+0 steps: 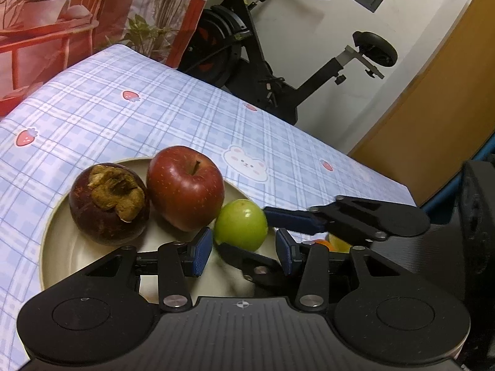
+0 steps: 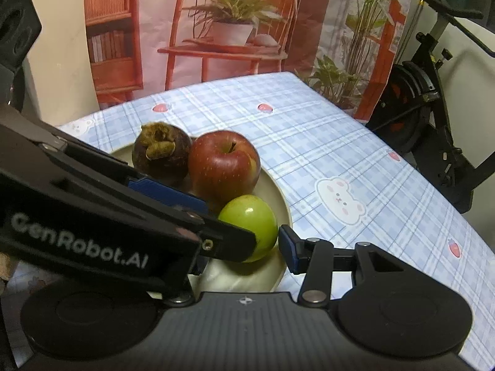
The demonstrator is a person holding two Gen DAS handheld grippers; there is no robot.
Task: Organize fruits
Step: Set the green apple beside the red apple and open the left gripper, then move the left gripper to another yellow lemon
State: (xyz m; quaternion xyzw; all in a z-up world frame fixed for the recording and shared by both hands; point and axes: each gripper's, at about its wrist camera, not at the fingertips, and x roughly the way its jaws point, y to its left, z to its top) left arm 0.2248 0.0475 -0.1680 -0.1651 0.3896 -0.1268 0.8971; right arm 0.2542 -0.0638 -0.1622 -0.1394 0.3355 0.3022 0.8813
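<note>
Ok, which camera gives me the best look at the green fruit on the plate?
The left wrist view: the green fruit shows almost whole beside the red apple on the plate, just beyond the left tool. In the right wrist view the left tool's arm covers its lower left side.

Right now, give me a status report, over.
Left claw open, empty. Right claw straddles green fruit on plate, grip unclear. Claws crossing over the plate.

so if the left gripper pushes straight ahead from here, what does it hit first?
Probably the green fruit on the plate: it sits just beyond the left gripper, between its open jaws. Depth is uncertain.
</note>
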